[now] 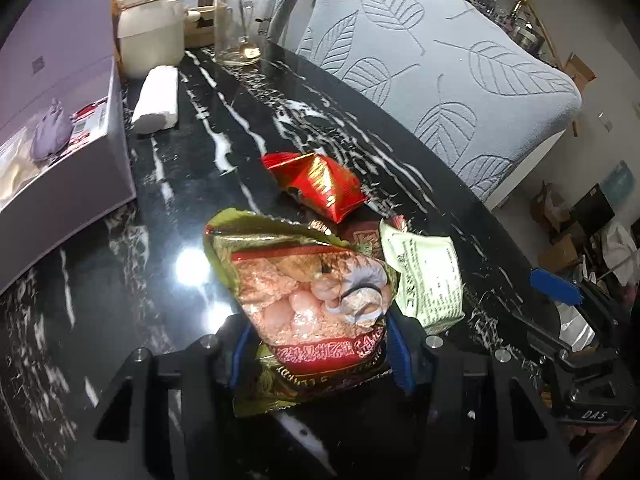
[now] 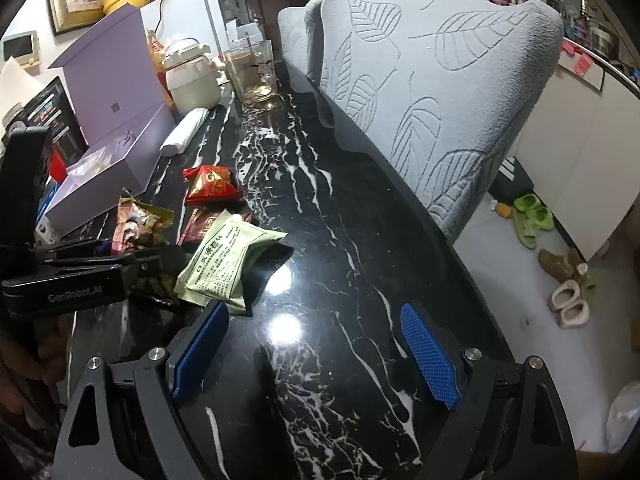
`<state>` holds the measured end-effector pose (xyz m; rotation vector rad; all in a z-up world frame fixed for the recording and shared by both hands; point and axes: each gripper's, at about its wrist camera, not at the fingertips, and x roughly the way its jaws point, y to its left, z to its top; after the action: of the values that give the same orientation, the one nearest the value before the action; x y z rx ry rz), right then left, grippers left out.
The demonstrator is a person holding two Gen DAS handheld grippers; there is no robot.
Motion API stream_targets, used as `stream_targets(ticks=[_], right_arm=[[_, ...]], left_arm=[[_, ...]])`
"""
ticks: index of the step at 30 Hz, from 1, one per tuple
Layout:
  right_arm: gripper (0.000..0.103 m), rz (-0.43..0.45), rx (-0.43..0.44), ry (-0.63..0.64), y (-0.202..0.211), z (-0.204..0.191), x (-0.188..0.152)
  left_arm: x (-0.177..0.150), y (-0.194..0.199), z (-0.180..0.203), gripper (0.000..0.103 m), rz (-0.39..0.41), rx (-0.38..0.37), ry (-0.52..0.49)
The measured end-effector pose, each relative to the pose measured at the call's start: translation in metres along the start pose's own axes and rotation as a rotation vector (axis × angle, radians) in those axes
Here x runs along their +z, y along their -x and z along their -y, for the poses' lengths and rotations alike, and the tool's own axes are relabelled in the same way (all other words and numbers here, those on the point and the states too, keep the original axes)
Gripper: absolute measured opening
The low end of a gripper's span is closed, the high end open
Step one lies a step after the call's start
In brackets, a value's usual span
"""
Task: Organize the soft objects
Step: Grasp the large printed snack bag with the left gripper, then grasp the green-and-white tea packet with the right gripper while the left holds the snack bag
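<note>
The gold-and-red snack packet [image 1: 308,300] is pinched at its near end between the blue pads of the left gripper [image 1: 316,354], low over the black marble table [image 1: 200,168]. A pale green packet [image 1: 424,276] lies touching it at three o'clock, a red packet [image 1: 316,184] at twelve. The right gripper [image 2: 316,350] is held wide open over bare table, gripping nothing. The crinkled foil could slip when lifted, or the green packet be dragged along.
</note>
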<state>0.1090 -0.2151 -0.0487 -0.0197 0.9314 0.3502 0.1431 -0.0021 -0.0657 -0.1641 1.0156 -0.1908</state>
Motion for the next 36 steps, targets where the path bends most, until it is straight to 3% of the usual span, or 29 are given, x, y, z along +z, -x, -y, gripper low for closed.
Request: stream_targets(ticks=[8, 13, 21, 31, 32, 34, 35, 36], right_arm=[[0.089, 0.006, 0.064, 0.004, -0.009, -0.014, 0.006], [0.089, 0.021, 0.107, 0.011, -0.017, -0.029, 0.015], [0.09, -0.014, 0.138, -0.002, -0.035, -0.043, 0.025], [0.09, -0.05, 0.01, 0.076, -0.054, -0.061, 0.025], [0.088, -0.046, -0.007, 0.083, -0.055, -0.062, 0.025], [0.074, -0.034, -0.033, 0.1, -0.054, -0.064, 0.023], [0.058, -0.027, -0.048, 0.108, -0.053, -0.064, 0.023], [0.052, -0.022, -0.062, 0.114, -0.052, -0.062, 0.022]], left_arm=[[-0.018, 0.018, -0.017, 0.055, 0.011, 0.096, 0.02], [-0.022, 0.019, -0.03, 0.055, -0.005, 0.085, 0.082], [-0.026, 0.022, -0.026, 0.055, 0.0, 0.098, 0.07], [-0.03, 0.027, -0.031, 0.056, 0.007, 0.097, 0.069], [-0.029, 0.027, -0.03, 0.056, 0.008, 0.097, 0.067], [-0.03, 0.026, -0.03, 0.056, 0.011, 0.099, 0.064], [-0.03, 0.026, -0.03, 0.056, 0.012, 0.099, 0.062], [-0.03, 0.026, -0.029, 0.056, 0.012, 0.1, 0.06]])
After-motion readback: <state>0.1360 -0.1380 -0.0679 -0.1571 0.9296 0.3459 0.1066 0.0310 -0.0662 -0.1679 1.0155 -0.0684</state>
